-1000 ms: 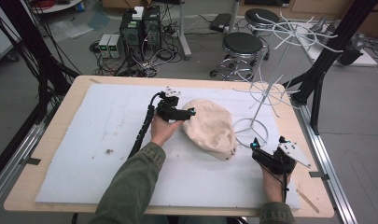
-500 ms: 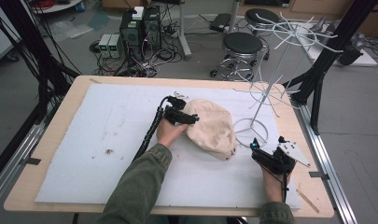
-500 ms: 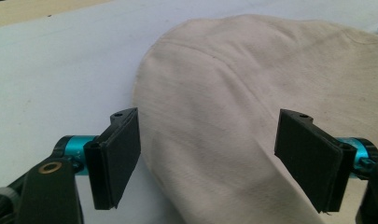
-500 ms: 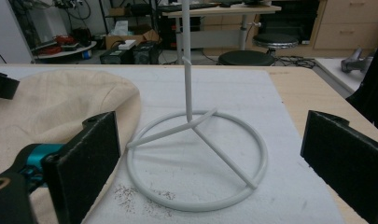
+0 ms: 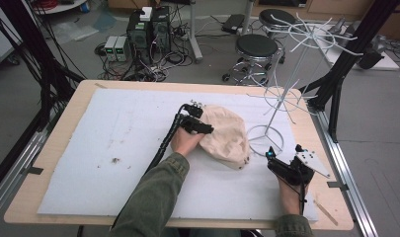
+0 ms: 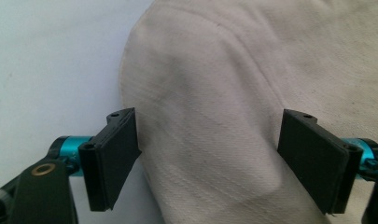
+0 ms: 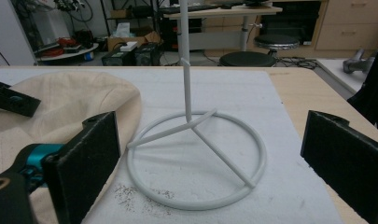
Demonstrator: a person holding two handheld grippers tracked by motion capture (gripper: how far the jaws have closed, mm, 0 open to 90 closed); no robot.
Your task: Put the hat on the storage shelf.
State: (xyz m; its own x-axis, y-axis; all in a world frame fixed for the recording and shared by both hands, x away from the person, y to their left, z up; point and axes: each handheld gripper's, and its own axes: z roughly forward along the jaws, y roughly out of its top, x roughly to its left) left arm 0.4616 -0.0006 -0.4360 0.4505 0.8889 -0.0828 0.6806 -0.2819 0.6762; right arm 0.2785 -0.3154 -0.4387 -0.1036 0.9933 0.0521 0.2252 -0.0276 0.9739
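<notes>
White felt mat (image 5: 113, 133), rumpled canvas hat (image 5: 226, 134)

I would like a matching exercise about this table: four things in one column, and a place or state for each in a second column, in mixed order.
Things:
1. left tool
2. right tool
3. beige cloth hat
4. white wire stand

Places or states:
A. stands upright on a ring base at the right part of the mat
B. jaws open on either side of a fold of beige cloth
C. lies on the white mat, between the two hands
D. jaws open, facing the ring base

Pairs: 1-B, 2-D, 3-C, 4-A
</notes>
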